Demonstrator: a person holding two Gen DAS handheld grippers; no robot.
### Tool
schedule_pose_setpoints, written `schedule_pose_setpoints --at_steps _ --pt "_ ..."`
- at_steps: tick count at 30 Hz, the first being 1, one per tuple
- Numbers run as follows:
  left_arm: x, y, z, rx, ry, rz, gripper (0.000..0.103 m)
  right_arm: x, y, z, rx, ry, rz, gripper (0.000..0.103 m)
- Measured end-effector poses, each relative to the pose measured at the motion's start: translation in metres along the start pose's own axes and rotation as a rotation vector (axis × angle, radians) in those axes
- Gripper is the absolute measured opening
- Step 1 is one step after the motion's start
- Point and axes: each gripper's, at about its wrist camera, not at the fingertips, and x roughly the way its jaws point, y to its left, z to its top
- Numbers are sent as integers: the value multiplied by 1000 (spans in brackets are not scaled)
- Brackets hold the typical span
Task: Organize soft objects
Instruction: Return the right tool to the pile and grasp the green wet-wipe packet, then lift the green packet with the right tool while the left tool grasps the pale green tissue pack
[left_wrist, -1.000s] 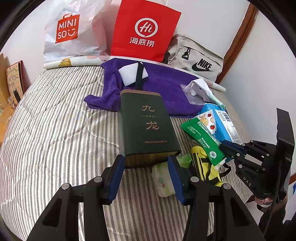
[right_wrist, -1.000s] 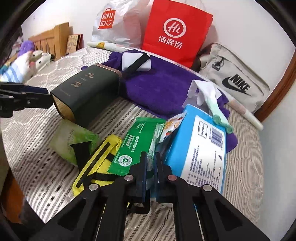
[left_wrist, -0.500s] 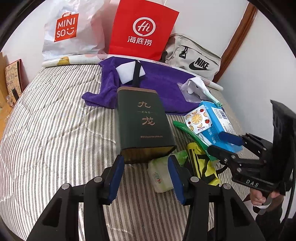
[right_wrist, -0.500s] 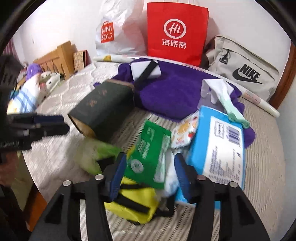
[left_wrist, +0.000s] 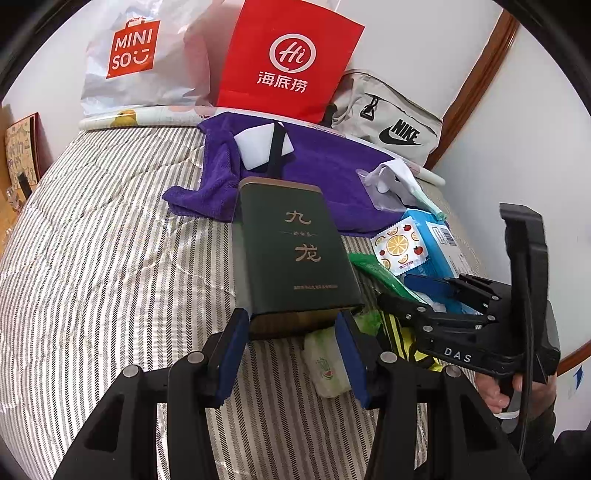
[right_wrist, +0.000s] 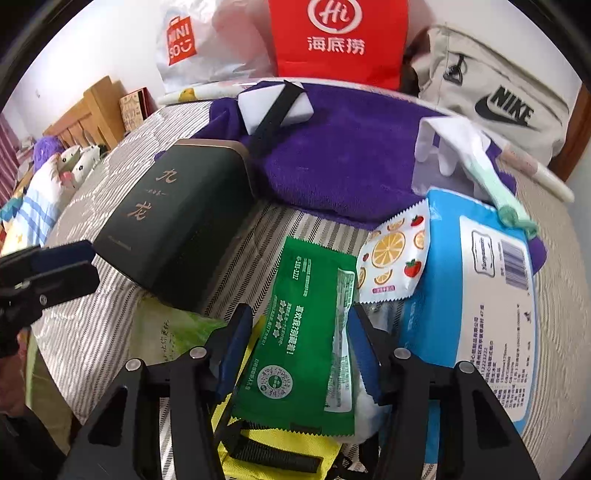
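Your right gripper (right_wrist: 299, 354) has its jaws partly apart, straddling the green packet (right_wrist: 306, 332); they sprang open and have just been closing back a little, with the packet between them, though you cannot tell whether the pads press on it. Under the packet, nearest the gripper, lies a yellow pouch (right_wrist: 280, 454) with black straps. Just left of the left finger sits a pale green tissue pack (right_wrist: 173, 328), partly tucked under the dark green tin (right_wrist: 173, 225) beyond it. To the right of the right finger lies the blue wipes pack (right_wrist: 476, 295), with a small fruit-print sachet (right_wrist: 395, 258) resting against its near left edge, just past the green packet's far end.

Your left gripper (left_wrist: 291, 350) stands about half open and holds nothing; its jaws frame the near end of the tin, which lies lengthwise ahead on the striped bed (left_wrist: 92, 258), apart from the pads as far as you can see. The pale tissue pack shows just inside the right finger.

Farther out, beyond the tin, a purple towel (left_wrist: 332, 177) is spread on the bed, carrying a white block (left_wrist: 258, 147) with a black strap. At the towel's right edge lies a clear bag of white cloth (left_wrist: 391, 184). Against the wall stand a white shopping bag (left_wrist: 140, 62), a red paper bag (left_wrist: 288, 62) and a beige sports bag (left_wrist: 391, 125).
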Motion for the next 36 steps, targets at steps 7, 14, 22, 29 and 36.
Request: schedule_pose_setpoints --at_steps 7,14,22,29,36 --pt "-1 -2 0 8 -2 6 46 -11 3 -4 -22 -26 17 33" --pt "-12 -11 -3 34 -28 28 46 -39 2 -11 -24 -77 28 31" --pt "-27 -25 -11 70 -49 56 46 -69 0 -25 -21 -135 44 31" --pt "-20 -26 -31 58 -24 39 50 -98 -4 -48 -16 -187 50 31" --pt "-1 -45 -42 102 11 62 59 -117 -17 -77 1 -210 68 31"
